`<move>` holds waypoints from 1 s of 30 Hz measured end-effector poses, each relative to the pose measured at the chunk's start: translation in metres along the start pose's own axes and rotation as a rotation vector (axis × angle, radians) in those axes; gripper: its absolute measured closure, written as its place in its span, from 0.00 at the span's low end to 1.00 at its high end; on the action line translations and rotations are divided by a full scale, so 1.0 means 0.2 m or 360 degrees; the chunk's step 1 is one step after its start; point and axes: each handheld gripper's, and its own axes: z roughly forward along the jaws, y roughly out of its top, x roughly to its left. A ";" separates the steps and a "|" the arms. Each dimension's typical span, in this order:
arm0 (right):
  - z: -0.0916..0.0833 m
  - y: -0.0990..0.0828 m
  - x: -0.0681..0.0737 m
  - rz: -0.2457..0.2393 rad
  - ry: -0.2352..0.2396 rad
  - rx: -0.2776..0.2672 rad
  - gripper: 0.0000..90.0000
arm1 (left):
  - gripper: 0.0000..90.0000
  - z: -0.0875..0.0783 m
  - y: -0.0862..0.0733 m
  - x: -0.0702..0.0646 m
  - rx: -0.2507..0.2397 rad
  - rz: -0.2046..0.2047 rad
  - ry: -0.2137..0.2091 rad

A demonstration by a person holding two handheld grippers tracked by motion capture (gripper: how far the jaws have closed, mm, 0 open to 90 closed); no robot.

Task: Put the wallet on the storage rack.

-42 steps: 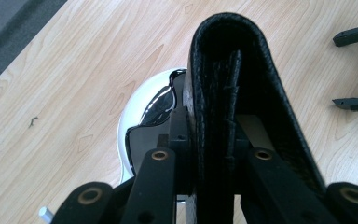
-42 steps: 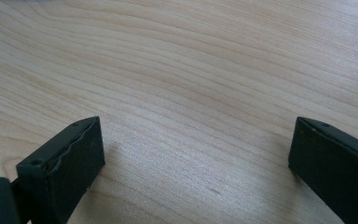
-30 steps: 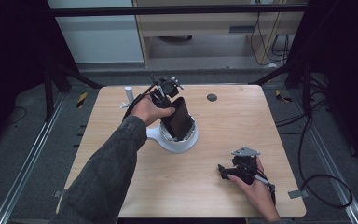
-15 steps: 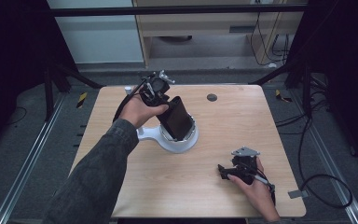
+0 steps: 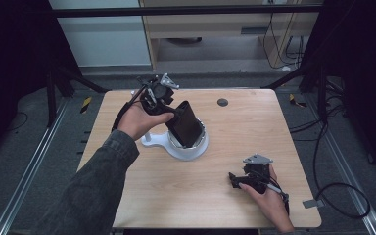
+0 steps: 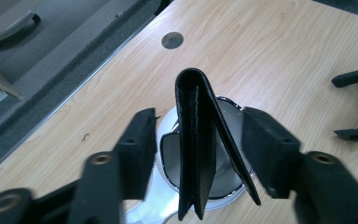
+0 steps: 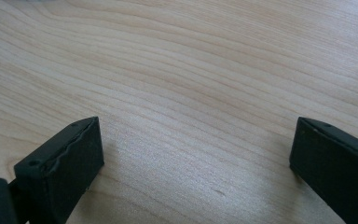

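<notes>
Withdrawn toward upper left, left gripper has just been opening, jaws clear of folded black leather wallet, standing in white, chrome-rimmed round holder at centre. Placement seems done; retreat remains. Right gripper rests spread at lower right.

Matt black leather wallet, glossy chrome-lined white stand, pale wood-grain table.
</notes>
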 end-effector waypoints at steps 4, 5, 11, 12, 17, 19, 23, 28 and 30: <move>0.00 0.00 0.00 0.0000 0.0000 0.0000 0.03 | 0.28 -0.02 -0.03 -0.03 -0.0049 -0.0014 0.0011; 0.00 0.00 0.00 0.0000 0.0001 0.0000 0.03 | 0.25 -0.03 -0.04 -0.04 -0.0071 -0.0016 -0.0005; 0.00 0.00 0.00 0.0000 0.0000 0.0003 0.03 | 0.13 -0.03 -0.07 -0.10 -0.0086 -0.0008 -0.0025; 0.00 0.00 0.00 0.0001 0.0000 0.0003 0.03 | 0.12 -0.03 -0.08 -0.11 -0.0085 0.0000 -0.0029; 0.00 0.00 0.00 0.0001 0.0000 0.0003 0.03 | 0.09 -0.05 -0.11 -0.15 -0.0128 0.0013 -0.0044; 0.00 0.00 0.00 0.0000 0.0001 0.0003 0.03 | 0.09 -0.06 -0.13 -0.16 -0.0141 0.0015 -0.0049; 0.00 0.00 0.00 0.0000 0.0001 0.0003 0.03 | 0.08 -0.07 -0.17 -0.17 -0.0135 0.0020 -0.0041; 0.00 0.00 0.00 -0.0001 -0.0002 0.0002 0.03 | 0.07 -0.08 -0.25 -0.17 -0.0144 0.0007 -0.0023; 0.00 0.00 0.00 -0.0001 -0.0004 0.0003 0.03 | 0.06 -0.08 -0.28 -0.17 -0.0152 -0.0004 -0.0025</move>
